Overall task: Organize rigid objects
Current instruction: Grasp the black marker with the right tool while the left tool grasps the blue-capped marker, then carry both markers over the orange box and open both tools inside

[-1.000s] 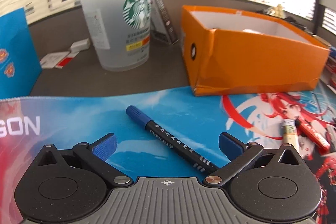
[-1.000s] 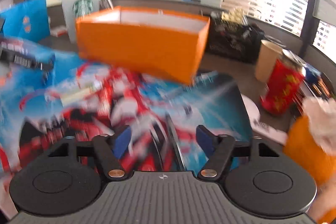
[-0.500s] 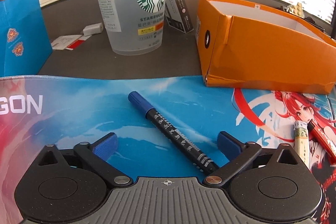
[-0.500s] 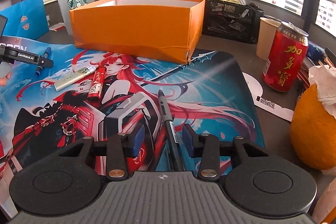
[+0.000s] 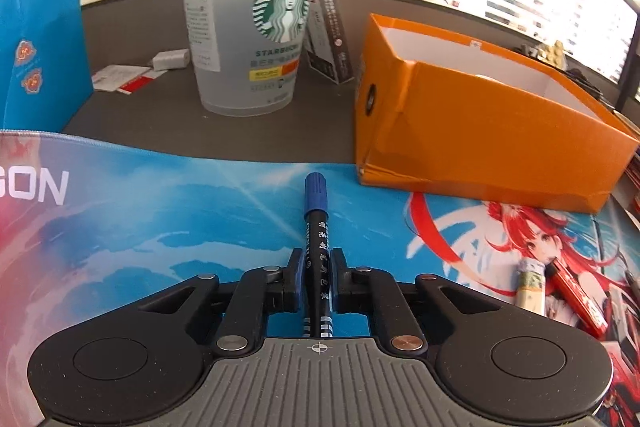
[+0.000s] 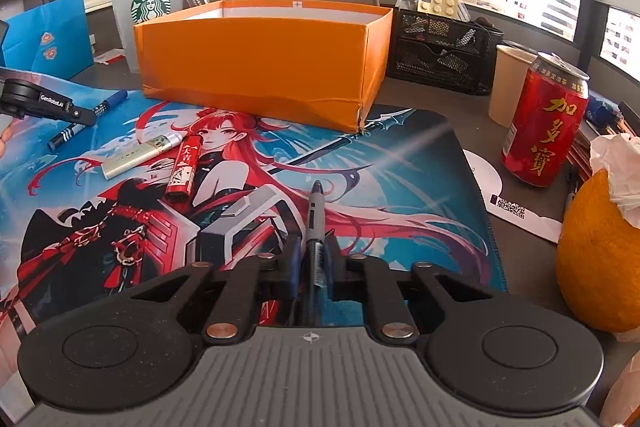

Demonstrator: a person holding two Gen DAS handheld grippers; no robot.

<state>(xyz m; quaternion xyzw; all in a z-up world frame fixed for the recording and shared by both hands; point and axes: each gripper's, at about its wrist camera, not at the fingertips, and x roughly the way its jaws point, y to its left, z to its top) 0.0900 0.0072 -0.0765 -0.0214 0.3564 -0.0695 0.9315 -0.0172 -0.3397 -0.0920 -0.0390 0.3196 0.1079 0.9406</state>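
Observation:
My left gripper (image 5: 318, 269) is shut on a black marker with a blue cap (image 5: 317, 227), which lies on the printed desk mat and points away toward the cup. In the right wrist view the same marker (image 6: 86, 119) shows under the left gripper (image 6: 82, 117) at far left. My right gripper (image 6: 312, 253) is shut on a grey pen (image 6: 315, 215) lying on the mat. An open orange box (image 6: 260, 67) (image 5: 488, 131) stands behind the mat. A cream tube (image 6: 140, 155) (image 5: 530, 285) and a red lighter (image 6: 185, 167) (image 5: 576, 301) lie on the mat.
A frosted Starbucks cup (image 5: 252, 35) and a blue paper bag (image 5: 36, 51) stand behind the mat's left. To the right are a black mesh organiser (image 6: 440, 51), a paper cup (image 6: 510, 87), a red can (image 6: 546, 123) and an orange with tissue (image 6: 596, 259).
Both grippers have closed: the left on the blue-capped marker, which swung from a diagonal into line with the jaws, the right on the grey pen. The right view's blur has settled.

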